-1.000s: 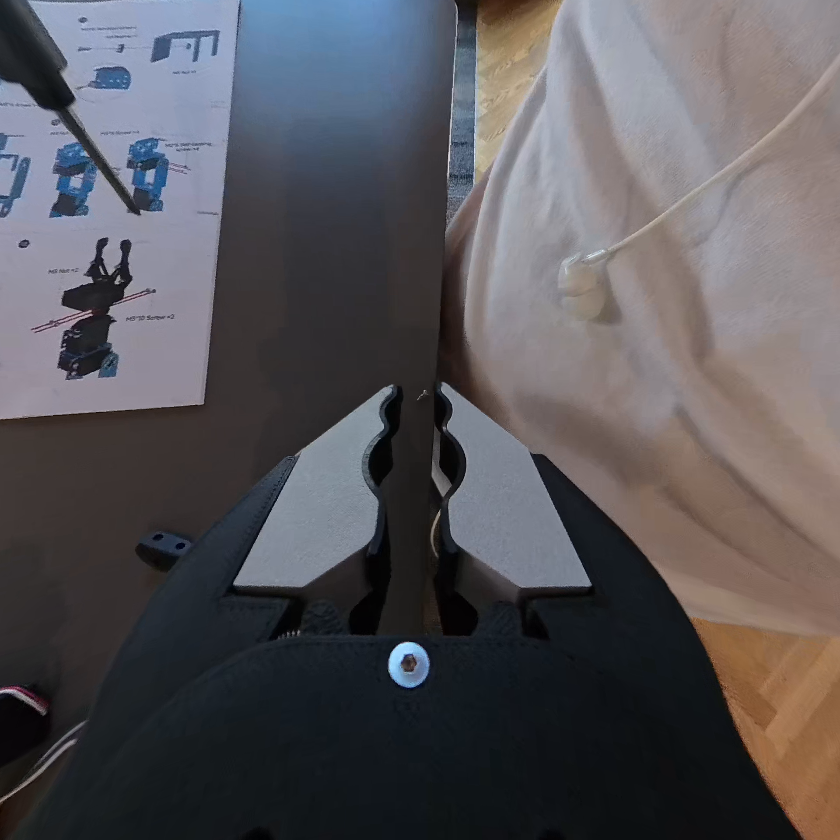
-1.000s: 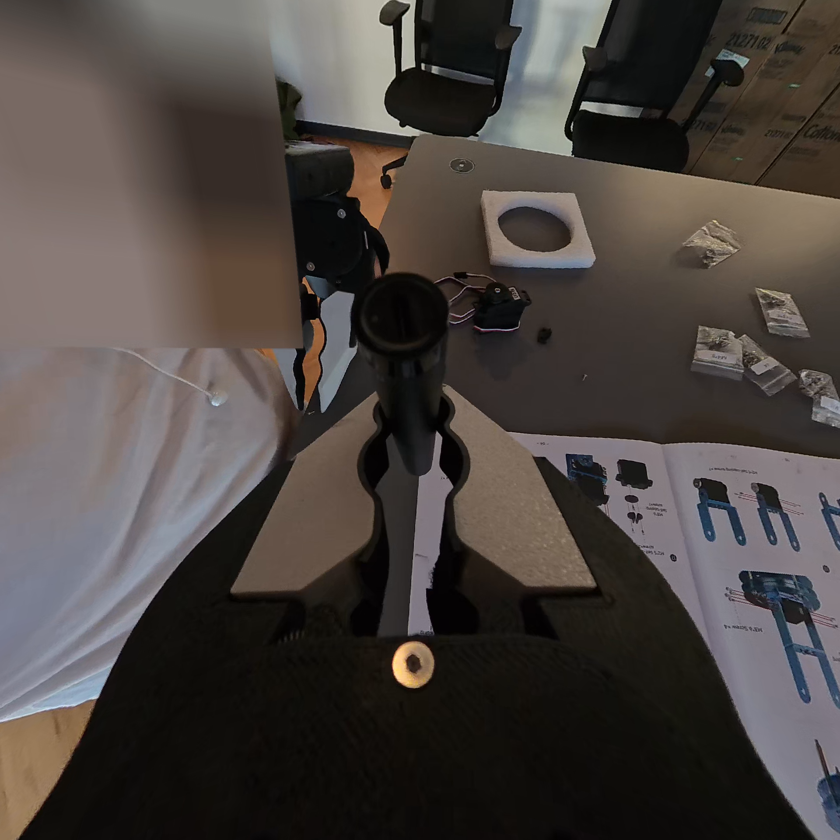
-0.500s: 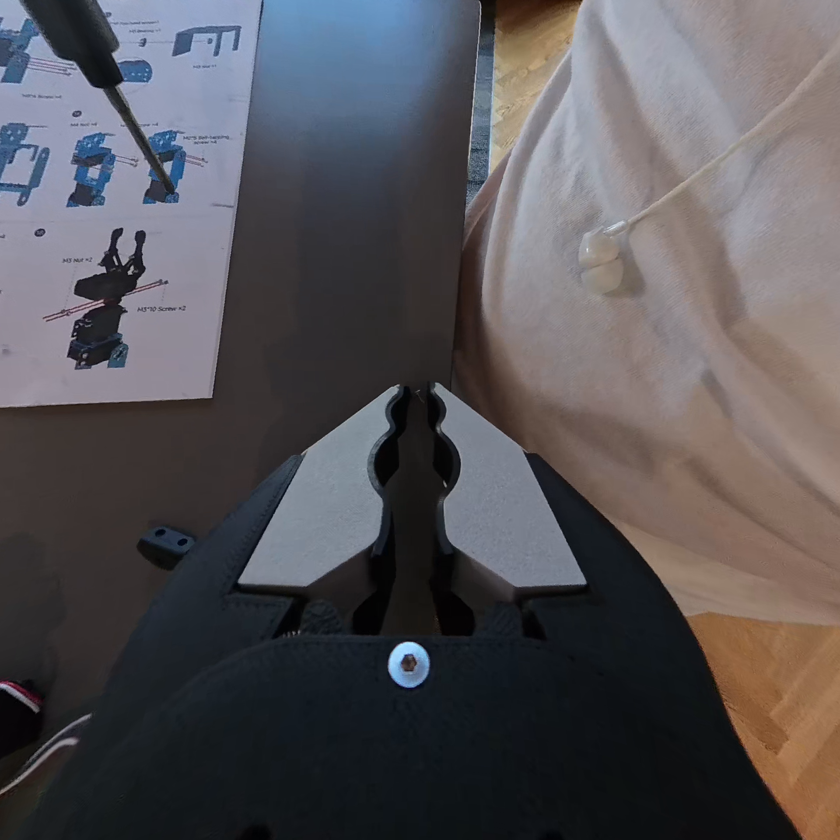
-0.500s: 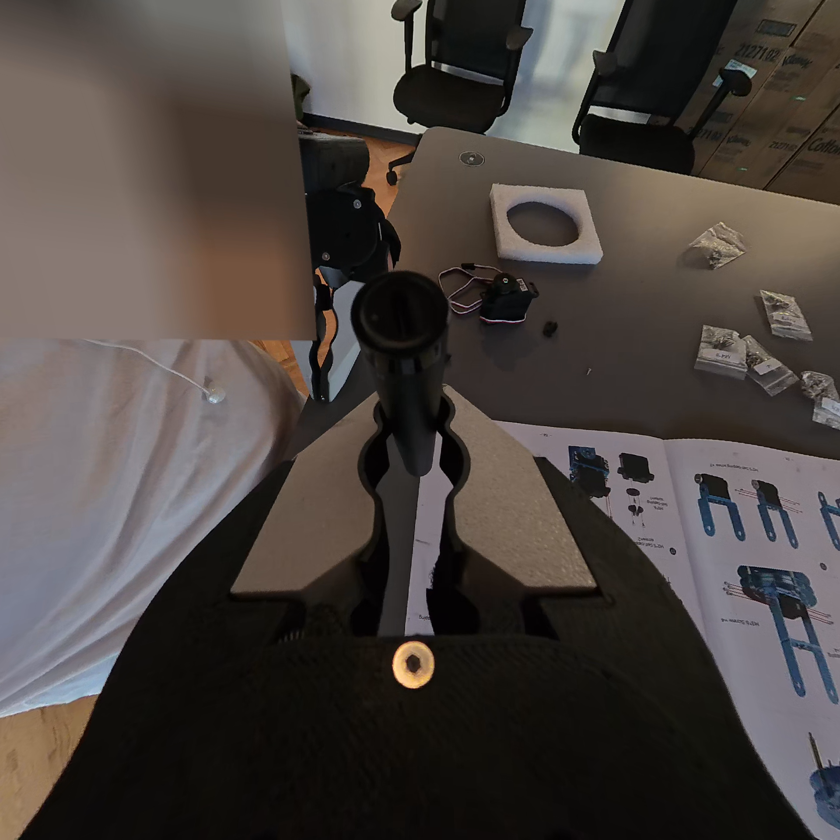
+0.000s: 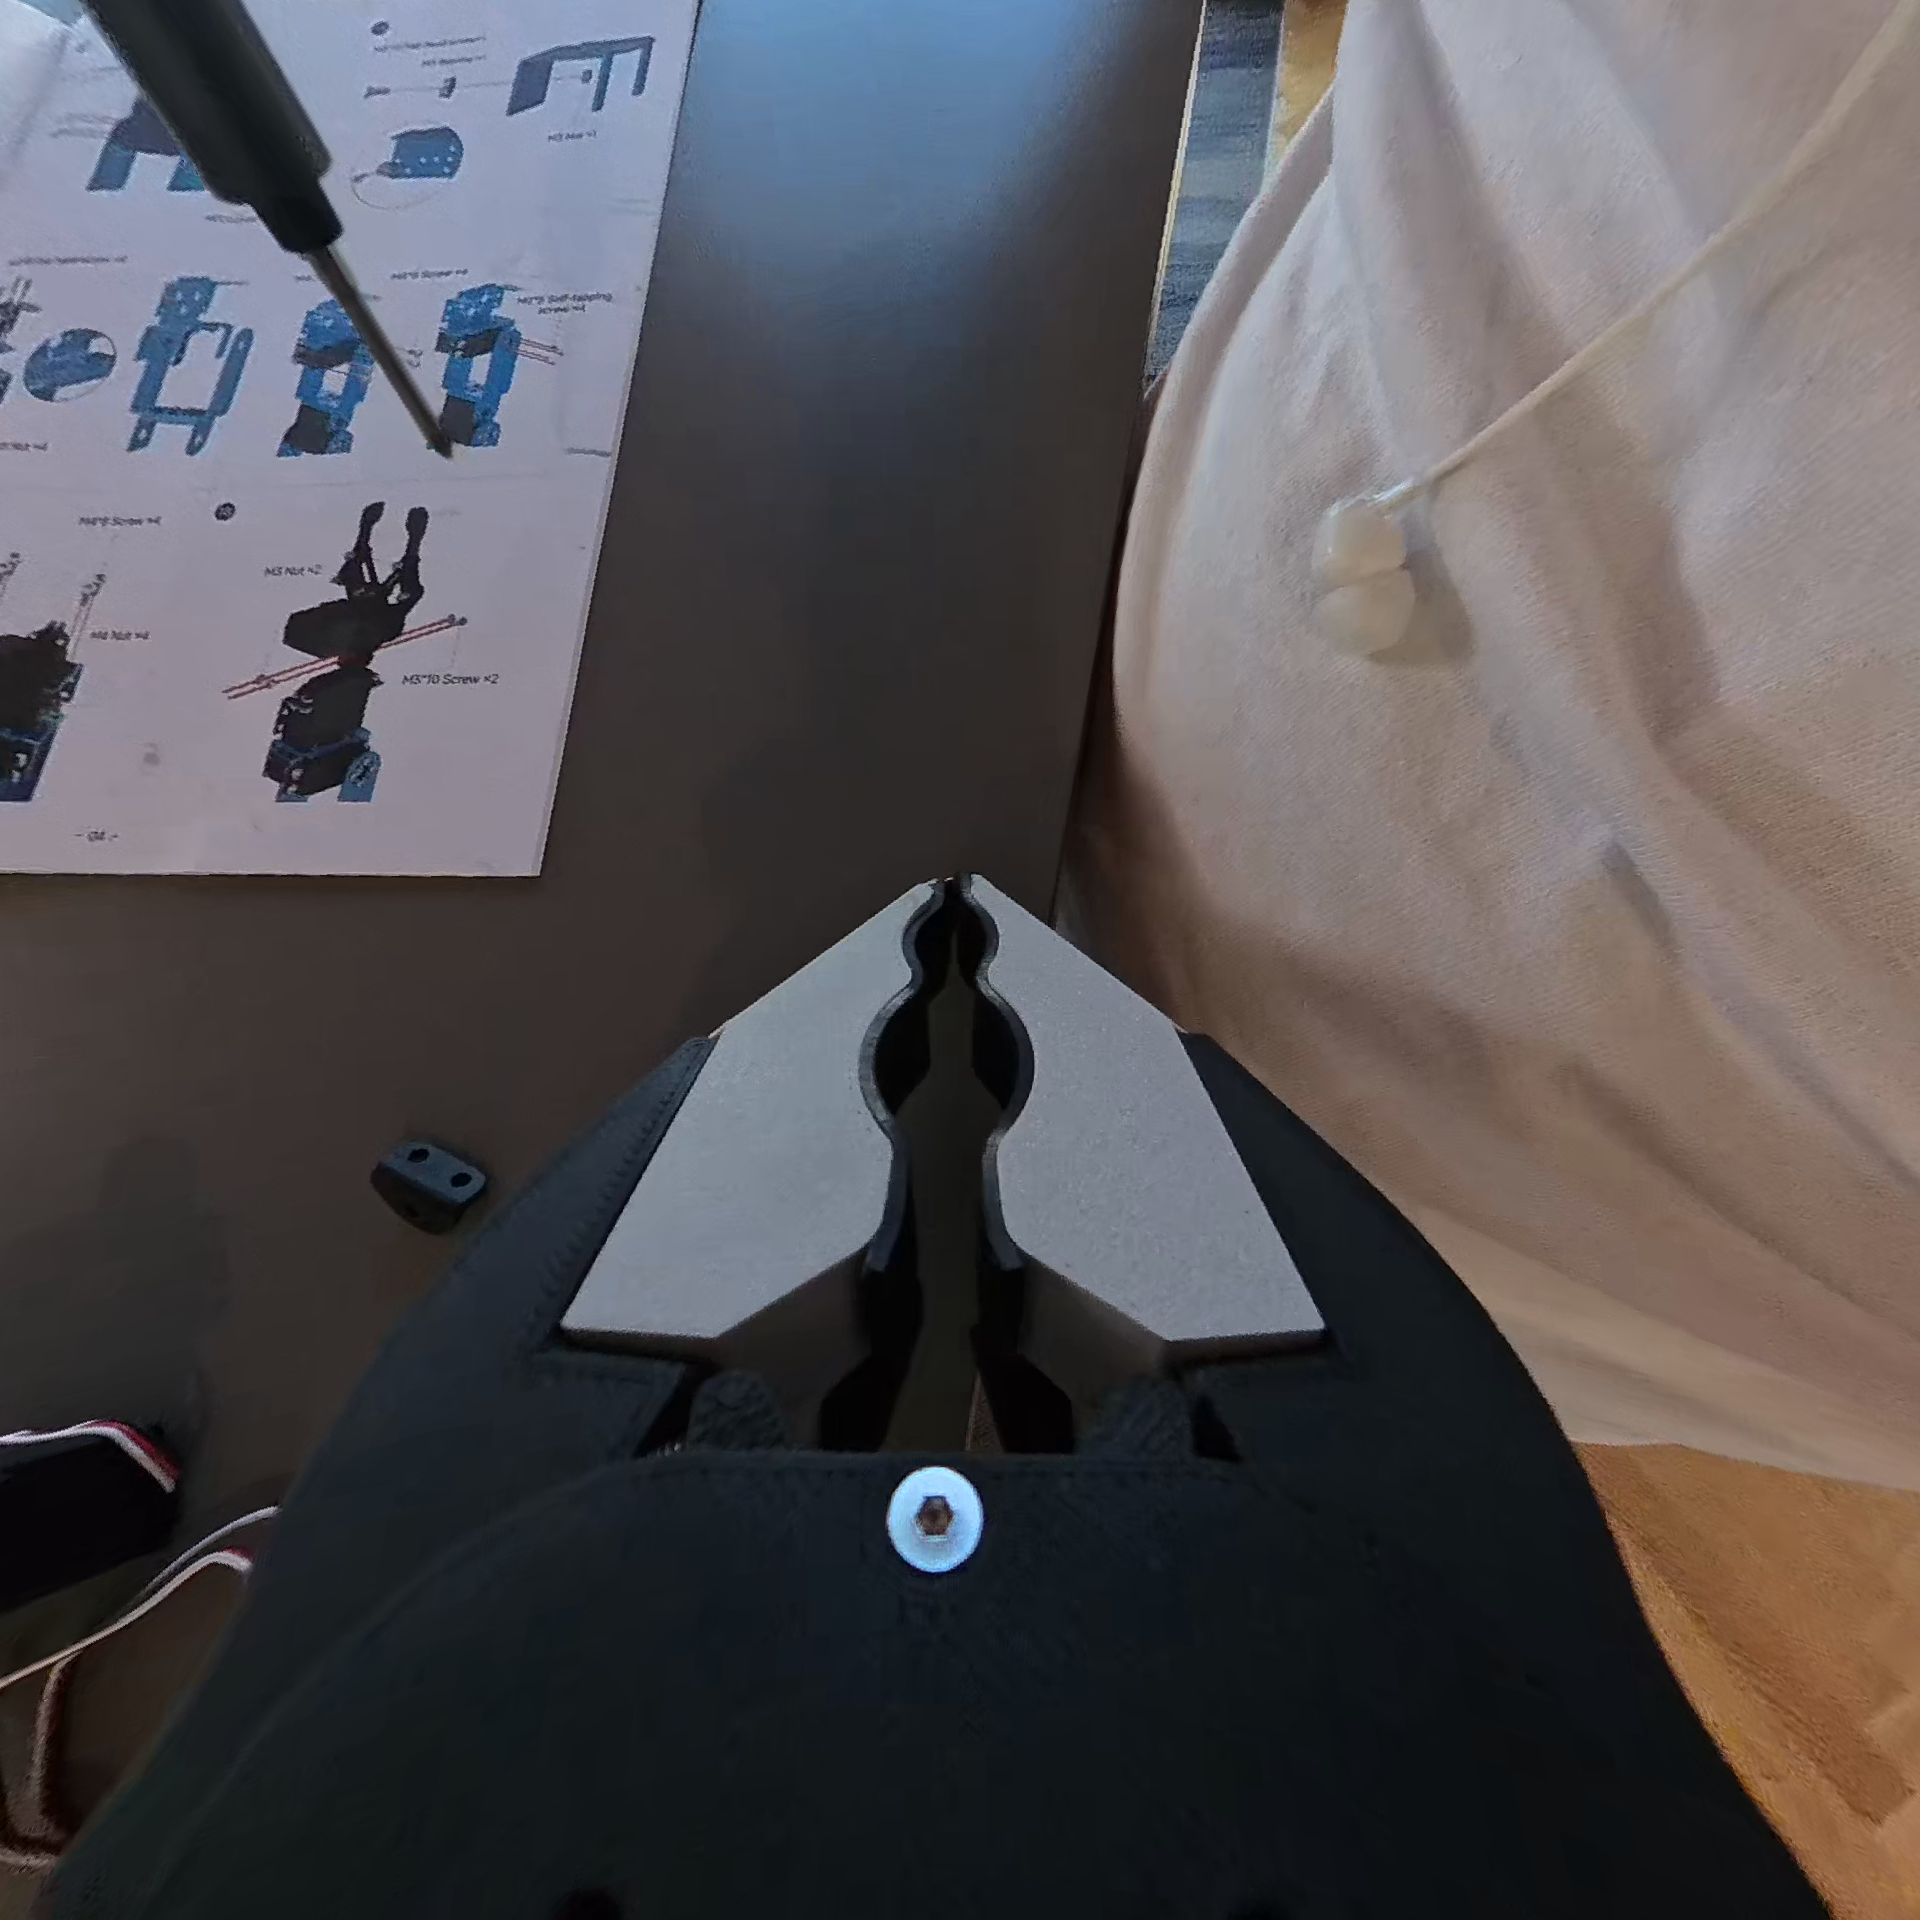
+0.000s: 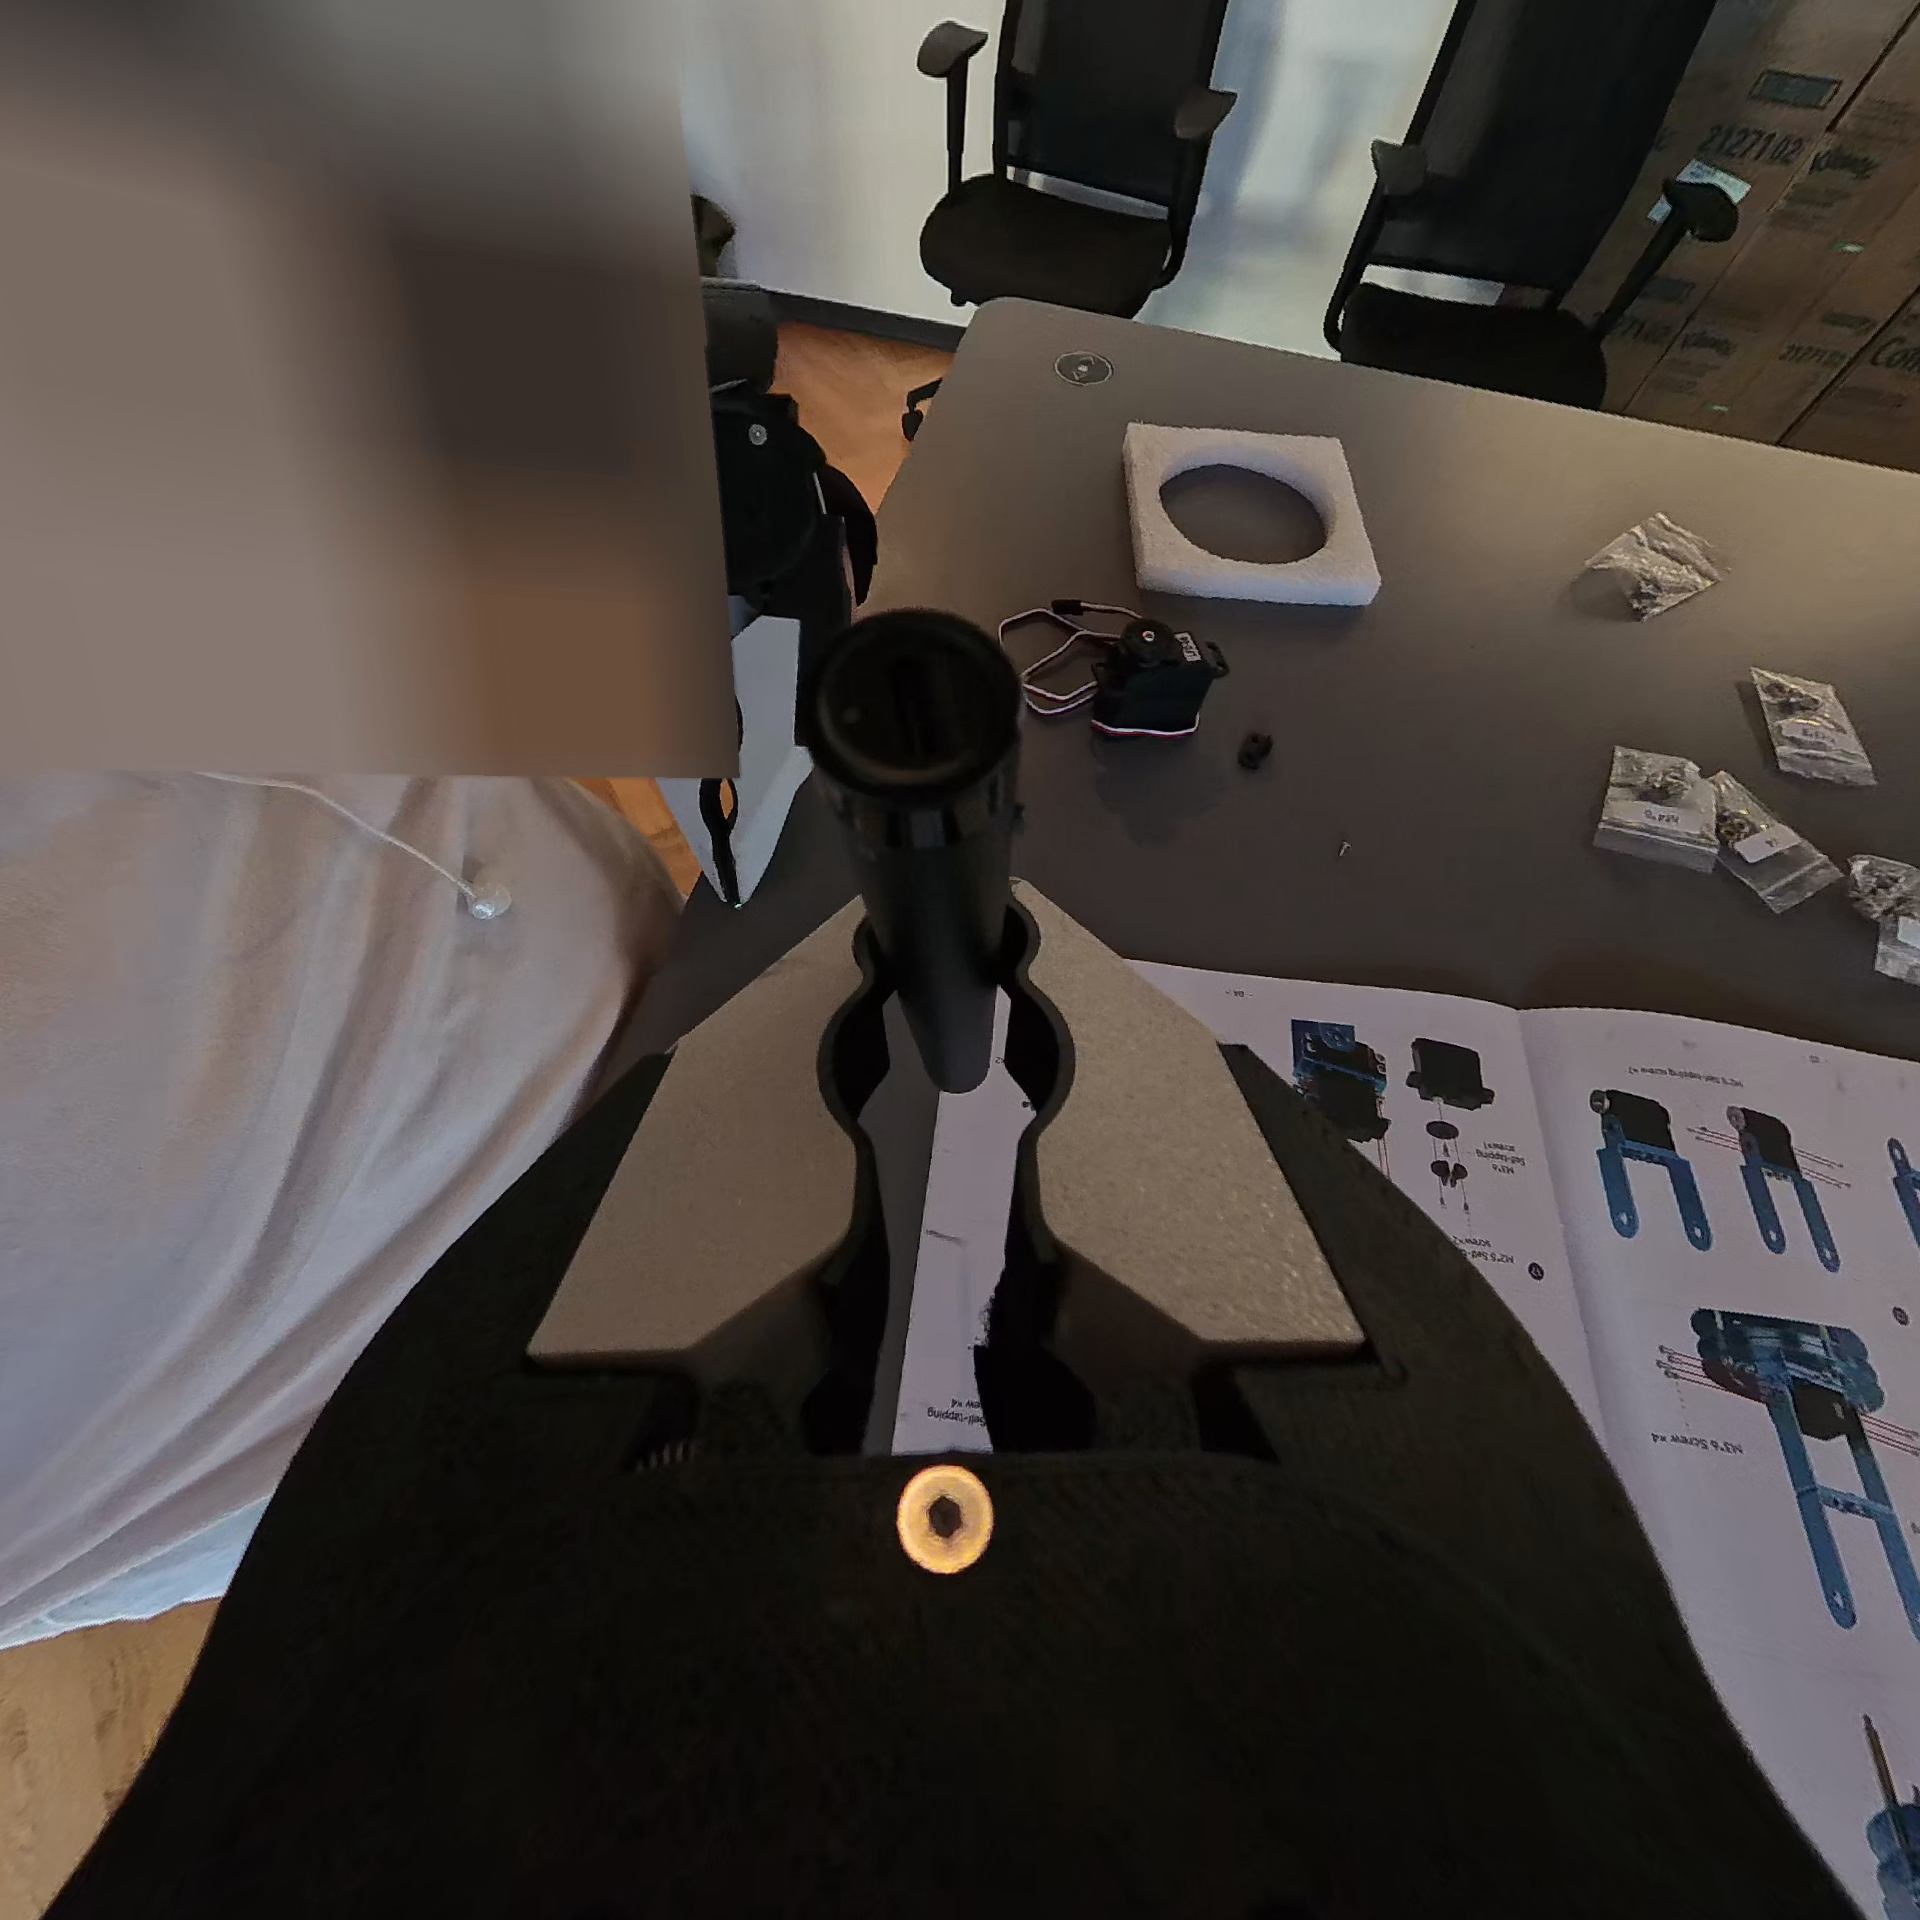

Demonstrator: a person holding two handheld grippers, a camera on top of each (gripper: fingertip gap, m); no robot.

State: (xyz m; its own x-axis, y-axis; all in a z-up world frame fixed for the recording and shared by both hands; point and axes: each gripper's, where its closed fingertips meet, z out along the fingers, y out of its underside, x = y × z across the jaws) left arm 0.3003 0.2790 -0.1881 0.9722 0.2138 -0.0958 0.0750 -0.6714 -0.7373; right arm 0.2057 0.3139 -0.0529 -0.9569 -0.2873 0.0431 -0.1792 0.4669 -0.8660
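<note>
My left gripper [image 5: 954,885] hangs over the dark table [image 5: 883,520] near its edge, beside a person's white shirt [image 5: 1558,831]. Its jaws are closed tip to tip, with a tiny screw-like sliver pinched between the tips. My right gripper [image 6: 940,920] is shut on the black handle of a screwdriver [image 6: 914,790], which stands up out of the jaws. In the left wrist view the screwdriver [image 5: 239,156] slants down, its tip just above an open instruction manual [image 5: 312,675]. The manual [image 6: 1558,1195] lies under the right gripper.
A small black bracket [image 5: 428,1187] lies left of the left gripper. A black servo with wires [image 6: 1153,691], a white foam square [image 6: 1247,582], several small parts bags [image 6: 1662,810] and a loose screw [image 6: 1343,847] lie farther off. Office chairs and boxes stand behind the table. The small black bracket [image 5: 428,1187] sits 11 cm or so from the ends of my left fingers.
The left gripper's jaws have closed from a narrow gap to tips touching. The screwdriver and manual have shifted right in the left wrist view. The right gripper keeps its hold.
</note>
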